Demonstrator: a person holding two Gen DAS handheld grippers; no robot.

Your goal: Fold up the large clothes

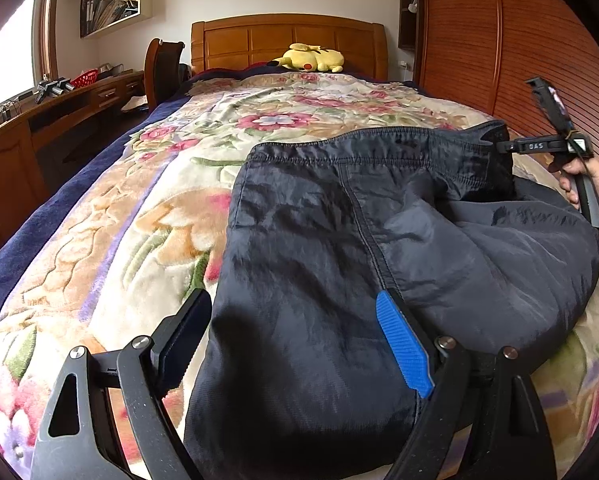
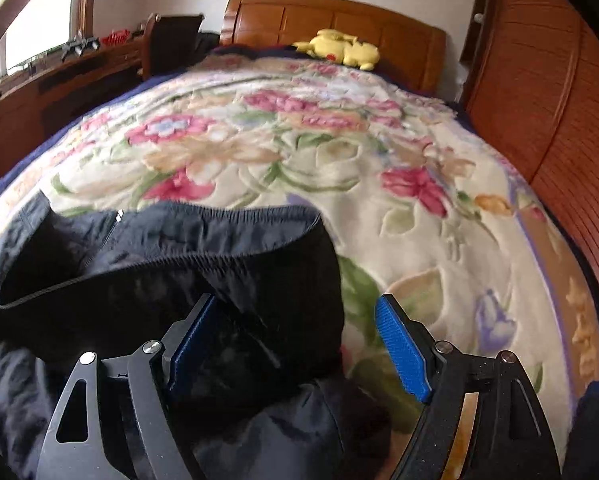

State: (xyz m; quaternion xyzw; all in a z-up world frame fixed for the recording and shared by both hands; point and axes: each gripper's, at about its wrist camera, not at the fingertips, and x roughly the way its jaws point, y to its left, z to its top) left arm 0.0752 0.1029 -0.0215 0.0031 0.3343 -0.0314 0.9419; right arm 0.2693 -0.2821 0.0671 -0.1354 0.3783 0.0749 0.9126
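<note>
Dark navy trousers lie on the floral blanket of a bed, with the elastic waistband towards the headboard. My left gripper hovers open over the left leg, and fabric lies below and between its fingers without being pinched. In the right wrist view the waistband gapes open. My right gripper is open at the trousers' right edge, its left pad over the cloth and its right pad over bare blanket. A person's hand shows at the waistband's right end.
A yellow plush toy lies at the wooden headboard. A wooden desk with a chair runs along the left side, and a slatted wooden wardrobe stands on the right. Bare blanket stretches beyond the waistband.
</note>
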